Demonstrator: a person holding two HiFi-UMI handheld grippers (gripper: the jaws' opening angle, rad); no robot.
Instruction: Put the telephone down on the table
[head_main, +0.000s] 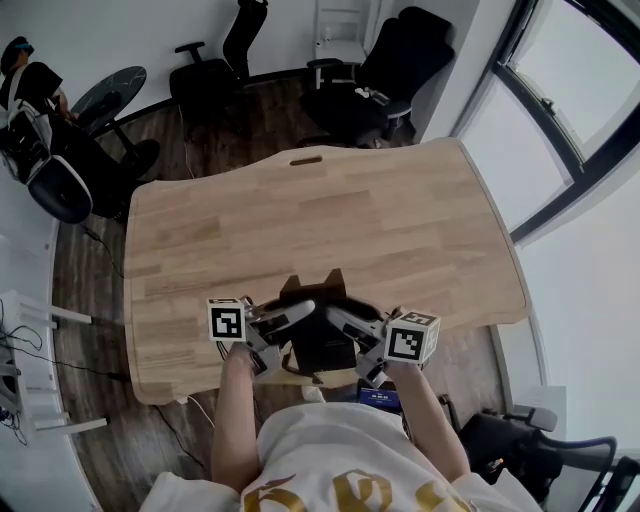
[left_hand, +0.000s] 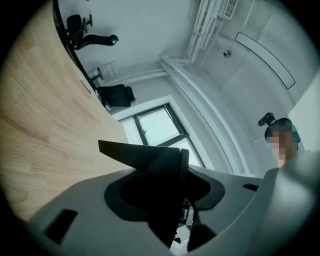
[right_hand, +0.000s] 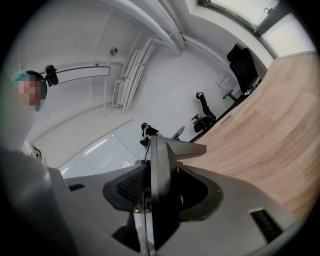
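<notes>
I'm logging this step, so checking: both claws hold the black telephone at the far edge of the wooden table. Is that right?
Not quite. The left claw and the right claw both hold the black telephone, but at the near edge of the wooden table, not the far edge. The head view shows it.

no readable text; marker squares (head_main: 227, 320) on left gripper (head_main: 300, 313) and right gripper (head_main: 338, 318) show only patterns.
</notes>
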